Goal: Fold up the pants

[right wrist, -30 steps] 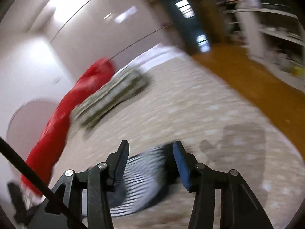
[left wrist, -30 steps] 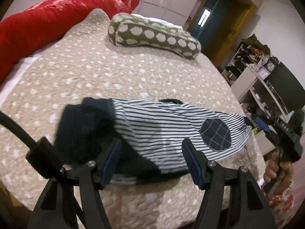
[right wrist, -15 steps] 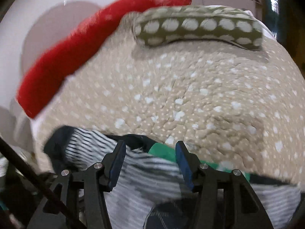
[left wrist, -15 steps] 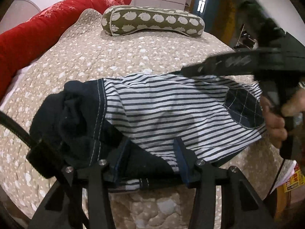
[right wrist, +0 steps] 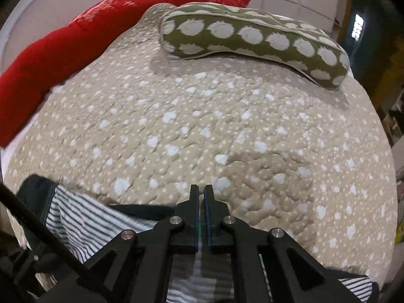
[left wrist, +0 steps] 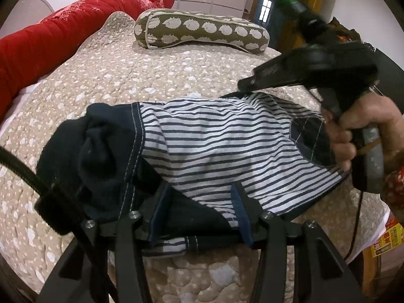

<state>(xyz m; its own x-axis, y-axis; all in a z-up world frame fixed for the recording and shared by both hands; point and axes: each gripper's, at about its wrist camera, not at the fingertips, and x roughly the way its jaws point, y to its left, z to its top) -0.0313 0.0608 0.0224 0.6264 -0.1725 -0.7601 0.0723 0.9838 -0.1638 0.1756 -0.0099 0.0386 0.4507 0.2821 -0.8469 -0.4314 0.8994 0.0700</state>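
Observation:
The striped pants point(left wrist: 222, 151), white with navy stripes, a navy cuff and a round navy patch, lie on the bed's near edge. My left gripper point(left wrist: 200, 214) is open, its fingers straddling the pants' near hem without pinching it. My right gripper point(right wrist: 201, 194) is shut on the pants' far edge point(right wrist: 75, 222); a thin strip of cloth shows between its fingers. In the left wrist view the right gripper point(left wrist: 248, 85) reaches in from the right over the pants, held by a hand.
The beige dotted quilt point(right wrist: 202, 126) covers the bed. An olive spotted bolster point(right wrist: 255, 38) lies at the far end. A red blanket point(left wrist: 63, 32) runs along the left side. Shelves and clutter stand beyond the bed's right edge.
My right gripper swung in over the pants and closed on their far edge. My left gripper moved forward onto the near hem and stays open.

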